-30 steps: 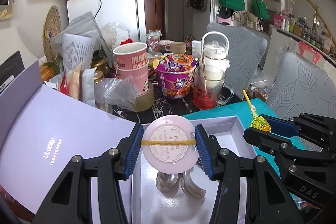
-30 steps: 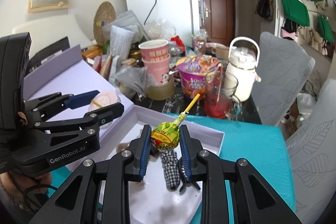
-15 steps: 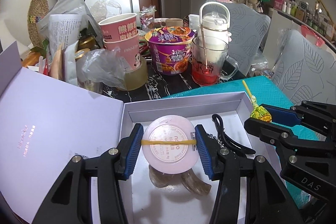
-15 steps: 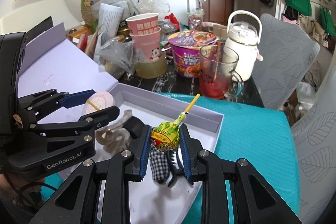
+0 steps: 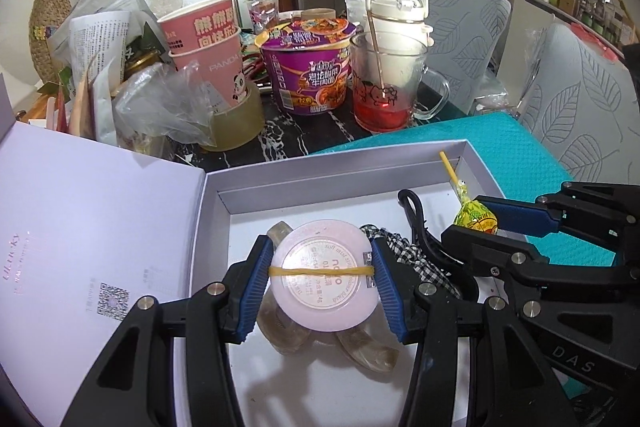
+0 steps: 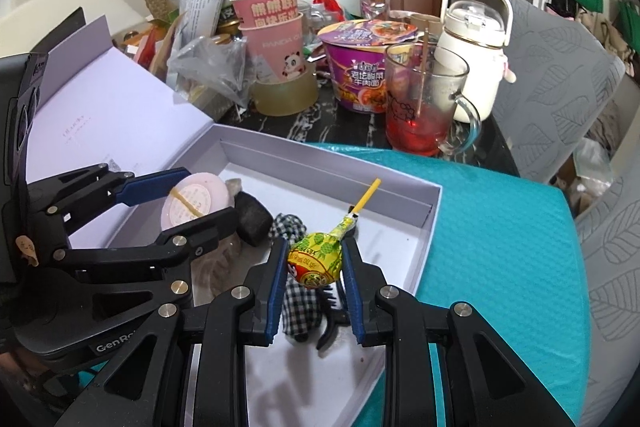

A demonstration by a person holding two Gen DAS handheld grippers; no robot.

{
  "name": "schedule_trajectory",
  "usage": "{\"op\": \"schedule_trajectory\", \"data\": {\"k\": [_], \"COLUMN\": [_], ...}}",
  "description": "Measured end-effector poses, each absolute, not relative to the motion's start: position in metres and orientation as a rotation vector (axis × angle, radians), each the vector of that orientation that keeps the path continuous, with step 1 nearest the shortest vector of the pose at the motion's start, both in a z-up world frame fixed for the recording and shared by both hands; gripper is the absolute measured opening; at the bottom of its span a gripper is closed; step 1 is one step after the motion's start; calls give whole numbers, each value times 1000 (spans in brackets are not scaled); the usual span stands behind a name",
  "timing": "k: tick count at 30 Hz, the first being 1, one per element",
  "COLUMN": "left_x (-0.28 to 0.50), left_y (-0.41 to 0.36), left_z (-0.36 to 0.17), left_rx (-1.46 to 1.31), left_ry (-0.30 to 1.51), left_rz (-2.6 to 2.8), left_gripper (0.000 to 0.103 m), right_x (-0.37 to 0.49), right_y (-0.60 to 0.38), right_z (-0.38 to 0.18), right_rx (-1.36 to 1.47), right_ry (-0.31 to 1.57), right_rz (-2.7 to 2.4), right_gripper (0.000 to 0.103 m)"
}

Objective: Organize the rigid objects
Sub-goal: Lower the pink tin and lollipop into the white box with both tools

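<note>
Now, in the left wrist view, we see the left gripper (image 5: 322,281) closed on the pink round compact (image 5: 325,275), both blue pads pressing its rim, a yellow rubber band across its face. Compared with a second ago, the compact sits lower over the open lavender box (image 5: 340,171), whose full interior has come into view: translucent hair clips (image 5: 360,345), a checked fabric piece (image 5: 404,251) and a black claw clip (image 5: 416,219) lie beneath and beside it.

In the right wrist view, the right gripper (image 6: 314,267) is closed on the wrapped lollipop (image 6: 316,261), stick pointing toward the far wall. It too has descended, and hangs just above the checked fabric inside the box.

We judge both items to be over the box floor and near release; free floor remains toward the far wall.
</note>
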State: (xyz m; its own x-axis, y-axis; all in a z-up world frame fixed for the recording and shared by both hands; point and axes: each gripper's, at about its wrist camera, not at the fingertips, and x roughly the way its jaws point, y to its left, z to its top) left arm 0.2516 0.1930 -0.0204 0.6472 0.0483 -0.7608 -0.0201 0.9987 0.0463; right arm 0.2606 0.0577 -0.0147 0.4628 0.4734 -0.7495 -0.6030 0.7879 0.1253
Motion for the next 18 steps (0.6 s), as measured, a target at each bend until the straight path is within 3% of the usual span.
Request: {"op": "schedule_trajectory", "data": {"k": [18], "left_x": [259], "left_y": [193], "left_z": [-36], "left_rx": [28], "left_ry": [916], "left_rz": [30], "left_gripper": [50], "right_x": [271], "right_y": [61], "right_z": [-37], "right_rx": [-172], "right_ry": [940], "right_rz": [655], "right_gripper": [27]}}
